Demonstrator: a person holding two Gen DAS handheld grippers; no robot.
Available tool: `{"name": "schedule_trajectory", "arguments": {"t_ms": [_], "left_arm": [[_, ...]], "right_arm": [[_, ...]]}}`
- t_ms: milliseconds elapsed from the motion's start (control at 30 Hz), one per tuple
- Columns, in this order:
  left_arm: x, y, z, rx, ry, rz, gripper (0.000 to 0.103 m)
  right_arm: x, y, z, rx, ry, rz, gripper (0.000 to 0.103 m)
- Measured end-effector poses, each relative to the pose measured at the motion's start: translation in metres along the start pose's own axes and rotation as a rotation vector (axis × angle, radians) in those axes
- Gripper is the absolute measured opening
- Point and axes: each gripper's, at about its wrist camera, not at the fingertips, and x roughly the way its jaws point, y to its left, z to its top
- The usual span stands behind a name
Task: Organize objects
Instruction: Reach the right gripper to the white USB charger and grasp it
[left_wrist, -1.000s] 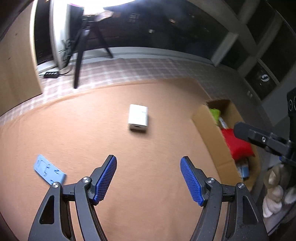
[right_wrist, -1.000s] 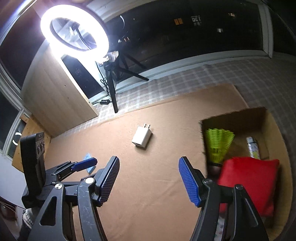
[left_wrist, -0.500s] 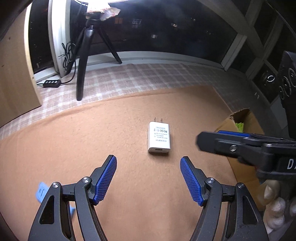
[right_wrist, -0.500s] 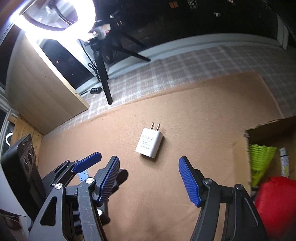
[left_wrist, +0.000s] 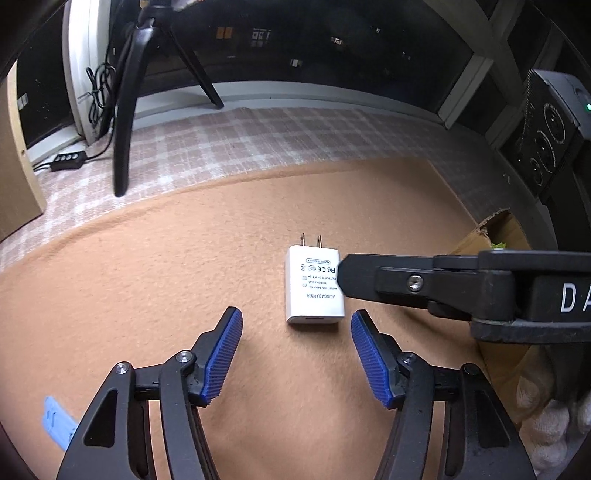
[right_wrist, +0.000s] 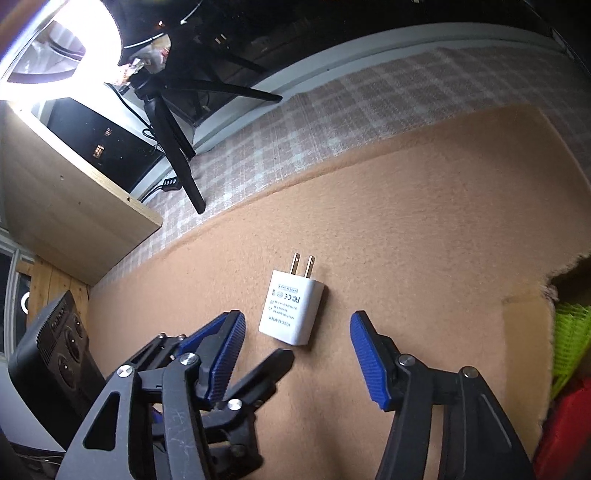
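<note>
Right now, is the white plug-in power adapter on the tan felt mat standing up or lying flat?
Lying flat. The white power adapter rests on a broad side, printed label facing up, prongs pointing level along the tan felt mat.

Orange-tan felt mat (left_wrist: 155, 280) spread over a checked pink-and-white cloth (left_wrist: 258, 136). Black tripod (right_wrist: 177, 147) standing on the cloth at the back, its legs splayed, under a glaring ring light (right_wrist: 55, 48). Small black inline switch (left_wrist: 68, 161) lying on the cloth near the tripod's foot. Pale wooden board (right_wrist: 74, 206) leaning at the left. Dark window glass (left_wrist: 314, 48) behind, dotted with small lights.
</note>
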Motion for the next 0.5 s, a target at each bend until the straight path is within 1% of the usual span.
{"name": "schedule_trajectory", "arguments": {"t_ms": [67, 200, 300, 367, 500], "left_arm": [[0.005, 0.000, 0.001, -0.002, 0.003, 0.000, 0.063], [0.011, 0.000, 0.002, -0.013, 0.002, -0.011, 0.062], [0.015, 0.000, 0.004, -0.016, 0.003, -0.017, 0.059], [0.017, 0.000, 0.006, -0.016, 0.001, -0.022, 0.058], [0.020, 0.001, 0.010, -0.025, 0.008, -0.029, 0.058]], "right_arm": [[0.005, 0.001, 0.002, -0.004, 0.012, 0.003, 0.048], [0.014, 0.002, 0.004, -0.011, 0.033, 0.009, 0.046], [0.020, 0.003, 0.005, -0.013, 0.047, 0.017, 0.042], [0.024, 0.004, 0.005, -0.020, 0.058, 0.017, 0.037], [0.029, 0.003, 0.006, -0.020, 0.070, 0.019, 0.031]]}}
